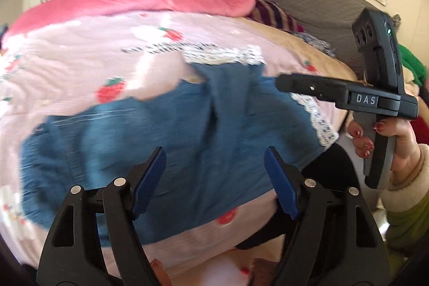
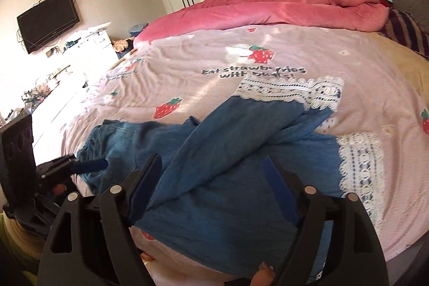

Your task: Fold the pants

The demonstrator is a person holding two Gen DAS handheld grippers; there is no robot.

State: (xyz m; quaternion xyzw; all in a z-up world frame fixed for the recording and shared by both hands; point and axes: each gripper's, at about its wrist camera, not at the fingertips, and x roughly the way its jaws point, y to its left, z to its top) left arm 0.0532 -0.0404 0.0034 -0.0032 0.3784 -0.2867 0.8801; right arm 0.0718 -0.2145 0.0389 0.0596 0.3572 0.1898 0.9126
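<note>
Only the right wrist view shows both lace hems (image 2: 359, 165) sharply; the left view is blurred. One pair of blue pants (image 2: 214, 165) lies crumpled on the strawberry bedspread (image 2: 187, 77) near its front edge. Left gripper (image 1: 214, 178) and right gripper (image 2: 211, 186) both gape empty above it.

Black tongs (image 1: 214, 181), blue pads (image 1: 150, 178); red nails (image 1: 359, 134)

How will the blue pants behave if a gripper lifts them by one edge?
The blue pants will probably hang limp: one leg already lies draped across the other with soft creases. They look thin and likely light. The lace cuffs may catch on a finger, so grip plain cloth.
</note>
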